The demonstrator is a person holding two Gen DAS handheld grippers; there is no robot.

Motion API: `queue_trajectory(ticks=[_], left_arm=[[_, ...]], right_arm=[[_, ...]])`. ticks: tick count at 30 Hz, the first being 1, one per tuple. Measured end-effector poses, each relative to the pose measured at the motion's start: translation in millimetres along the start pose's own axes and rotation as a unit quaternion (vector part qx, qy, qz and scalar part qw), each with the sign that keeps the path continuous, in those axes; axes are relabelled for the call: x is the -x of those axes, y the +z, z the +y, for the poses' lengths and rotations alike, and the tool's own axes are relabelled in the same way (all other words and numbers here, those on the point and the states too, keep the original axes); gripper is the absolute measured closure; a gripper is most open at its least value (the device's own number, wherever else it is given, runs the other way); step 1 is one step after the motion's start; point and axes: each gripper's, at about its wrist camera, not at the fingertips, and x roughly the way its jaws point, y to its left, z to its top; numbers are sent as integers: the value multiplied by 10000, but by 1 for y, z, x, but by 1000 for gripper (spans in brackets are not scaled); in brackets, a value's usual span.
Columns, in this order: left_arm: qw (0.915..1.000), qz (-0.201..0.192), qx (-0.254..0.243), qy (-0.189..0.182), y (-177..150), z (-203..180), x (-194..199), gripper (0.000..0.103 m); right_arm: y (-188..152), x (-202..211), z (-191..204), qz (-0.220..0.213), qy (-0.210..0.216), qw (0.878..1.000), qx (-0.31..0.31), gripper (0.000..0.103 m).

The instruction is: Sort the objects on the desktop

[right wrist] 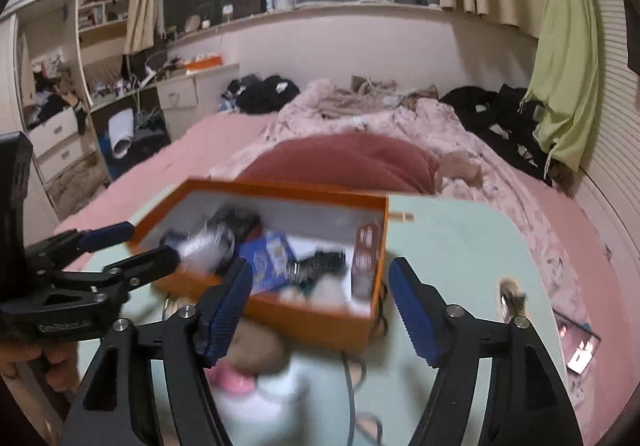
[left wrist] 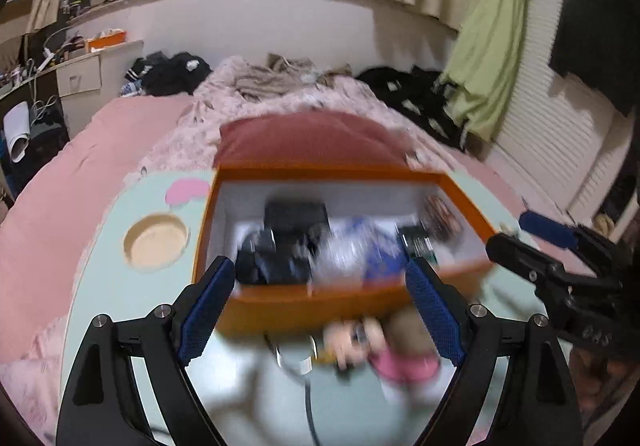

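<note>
Left wrist view showed the left claw point(left wrist: 320, 310) spread wide with nothing between its blue pads point(left wrist: 206, 310), poised over a pale green tray table point(left wrist: 104, 286) set on a pink bed point(left wrist: 60, 181). Straight ahead of the claw, just past its fingertips, sat an open orange box point(left wrist: 300, 306) holding a blurred jumble: something black point(left wrist: 280, 246) toward the claw's left finger, a blue and white packet point(left wrist: 360, 250) in the middle, a dark striped item point(left wrist: 440, 209) against the far right wall. Below the claw, between its fingers and nearer than the box, lay a doll point(left wrist: 384, 346) with a pink part and brown hair, and a dark cable point(left wrist: 308, 398) ran across the table beside it; motion blur hid their details. Off the left finger, a round cup recess point(left wrist: 156, 242) was sunk into the table. Beyond the box rose a red cushion point(left wrist: 312, 141). Right wrist view showed the right claw point(right wrist: 320, 310) likewise wide apart and empty, with the box point(right wrist: 320, 322) ahead and slightly left, its near wall crossing behind the left finger. The doll point(right wrist: 248, 362) lay under that finger, and the cable point(right wrist: 352, 386) trailed between the fingers. To the right of the claw, a small blurred object point(right wrist: 512, 294) stood on the table, and a phone point(right wrist: 576, 350) lay on the bed past the table edge. Each claw appeared at the edge of the other's view, well apart.
</note>
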Motion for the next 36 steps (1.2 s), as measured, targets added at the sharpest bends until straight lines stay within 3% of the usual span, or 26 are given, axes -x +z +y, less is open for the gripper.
queue_trajectory(ticks=[5, 8, 10, 11, 13, 36], left_arm=[[9978, 532, -389, 104, -38, -13, 0, 16], [9944, 957, -371, 266, -52, -11, -17, 16], [9915, 1167, -311, 475, -55, -8, -27, 14], [9910, 1189, -331, 528, -55, -7, -29, 8], [9901, 1256, -370, 503, -56, -9, -33, 0], [9906, 1223, -376, 491, -60, -10, -34, 0]], right_arm=[[-40, -14, 8, 750, -42, 9971, 138, 32], [-55, -32, 5, 1214, -14, 9926, 75, 32], [-59, -36, 3, 1290, -146, 9915, 120, 16], [-59, -38, 2, 1343, -120, 9908, 96, 2], [-60, -40, 0, 1351, -123, 9907, 109, 0], [-63, -39, -3, 1255, -86, 9920, 120, 0]])
